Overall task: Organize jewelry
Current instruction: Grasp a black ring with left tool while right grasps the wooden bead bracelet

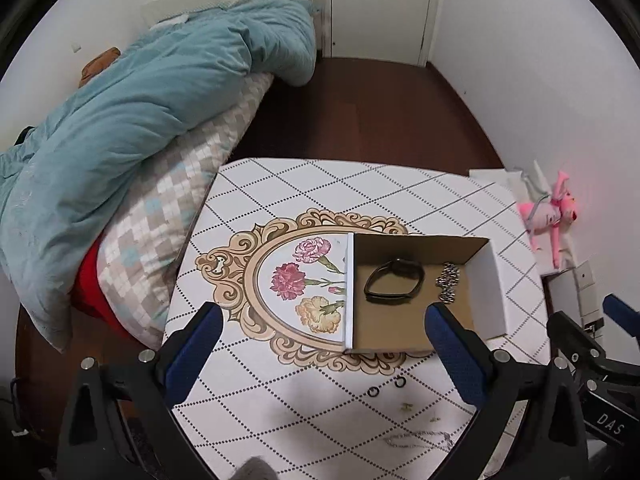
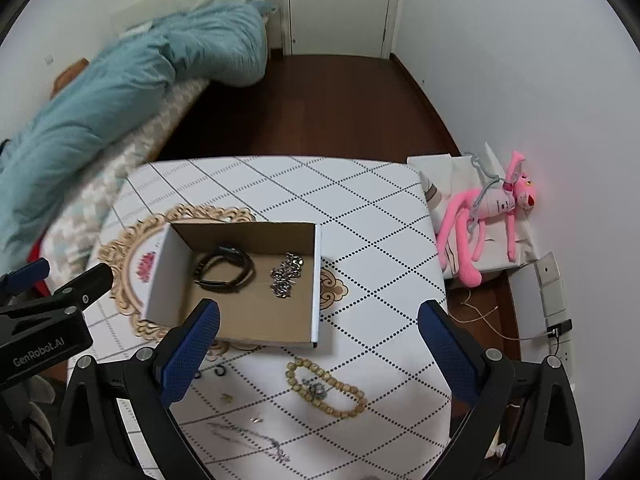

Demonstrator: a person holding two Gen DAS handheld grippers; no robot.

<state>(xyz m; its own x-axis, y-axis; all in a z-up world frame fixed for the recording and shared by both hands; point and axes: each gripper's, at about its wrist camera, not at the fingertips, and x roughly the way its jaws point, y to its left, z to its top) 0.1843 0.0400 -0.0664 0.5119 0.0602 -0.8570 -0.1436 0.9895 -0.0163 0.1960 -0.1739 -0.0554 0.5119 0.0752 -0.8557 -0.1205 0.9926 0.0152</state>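
Both grippers hovering, fingers spread, empty: left gripper [image 1: 322,344], right gripper [image 2: 318,346]. Bead bracelet [image 2: 326,388] lying outside box [image 2: 316,280]; advise pinching one strand low, lifting clear.

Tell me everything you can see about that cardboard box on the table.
The cardboard box is a shallow open tray, white outside and plain brown inside, with no lid in view. It sits flat on the patterned table, partly covering the floral medallion print. Inside lie a black band and a silvery chain, apart from each other. Neither gripper touches it.
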